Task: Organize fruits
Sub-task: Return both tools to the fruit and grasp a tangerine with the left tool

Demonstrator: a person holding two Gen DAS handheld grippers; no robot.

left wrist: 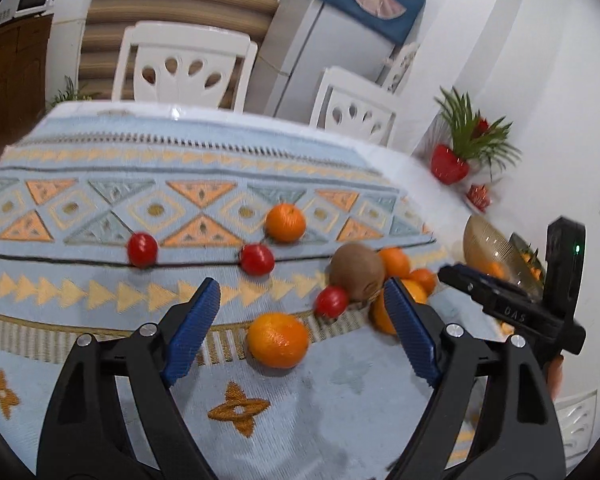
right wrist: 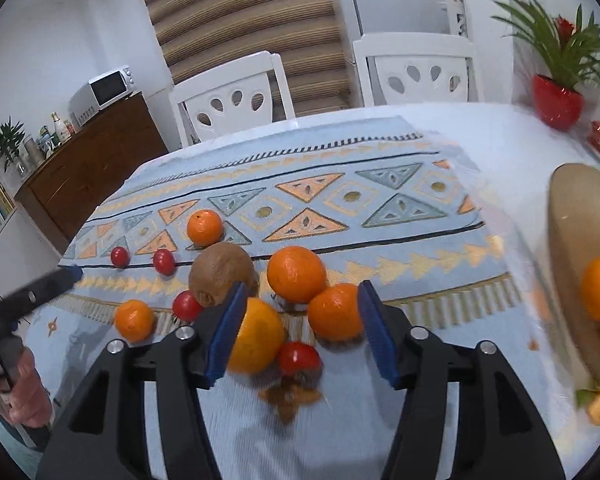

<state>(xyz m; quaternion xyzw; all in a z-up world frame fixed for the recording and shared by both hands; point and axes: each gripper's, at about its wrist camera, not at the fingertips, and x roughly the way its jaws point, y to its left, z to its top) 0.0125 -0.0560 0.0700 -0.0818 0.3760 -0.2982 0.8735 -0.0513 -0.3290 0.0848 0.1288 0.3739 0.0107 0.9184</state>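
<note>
Fruit: loose on the patterned cloth (right wrist: 380, 184) of the tabletop, clustered toward its right edge. Kiwi (right wrist: 220, 276), oranges (right wrist: 296, 274) and tomatoes (right wrist: 162, 261) are noted; more fruit is already held in the bowl (right wrist: 572, 216) at the right edge.

Left tongs (left wrist: 302, 304): spread, nothing gripped, an orange (left wrist: 278, 340) between them.

Right tongs (right wrist: 300, 312): spread, empty, above the cluster.

Risk: round fruit may be nudged and rolled off; tomatoes may be crushed by hard pinching.

your left wrist camera looked low across the tablecloth (left wrist: 180, 184) toward twelve o'clock; your right one sat close above it. both shared the kiwi (left wrist: 356, 270) (right wrist: 220, 268) and white chairs (left wrist: 184, 64) (right wrist: 228, 96).
</note>
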